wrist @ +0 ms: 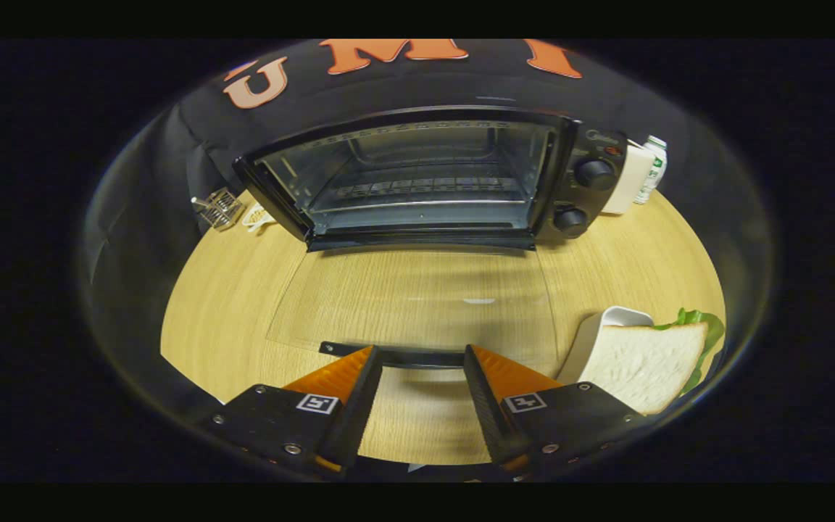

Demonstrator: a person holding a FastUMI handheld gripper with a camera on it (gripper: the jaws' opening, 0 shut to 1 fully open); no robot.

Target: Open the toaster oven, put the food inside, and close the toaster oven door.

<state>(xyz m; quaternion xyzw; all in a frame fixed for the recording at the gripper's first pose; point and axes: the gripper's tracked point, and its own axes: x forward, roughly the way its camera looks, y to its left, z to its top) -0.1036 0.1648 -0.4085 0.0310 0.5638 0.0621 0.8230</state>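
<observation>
The oven (pixel 417 177) stands open ahead of me on the counter (pixel 229 304), its glass door (pixel 417 297) folded flat toward me so that the door handle (pixel 396 355) lies crosswise just at my fingertips; my tool (pixel 421 362) is spread wide, its fingers standing apart with the handle's bar running across the gap between them, and I cannot tell whether either tip touches the bar; nothing is gripped. The food, a sandwich (pixel 646 362) of white bread with a green leaf under it, sits on a white dish (pixel 591 341) to the right of the door, near its handle end and well apart from the oven's mouth; its flat face is turned up, its long side running roughly front to back beside the door. I judge the opening step done and the next move to be a swing rightward off the handle to the sandwich; from there the rack (pixel 417 185) inside the oven lies beyond the door, left and forward of the dish. Two knobs (pixel 595 174) sit on the oven's right panel.
</observation>
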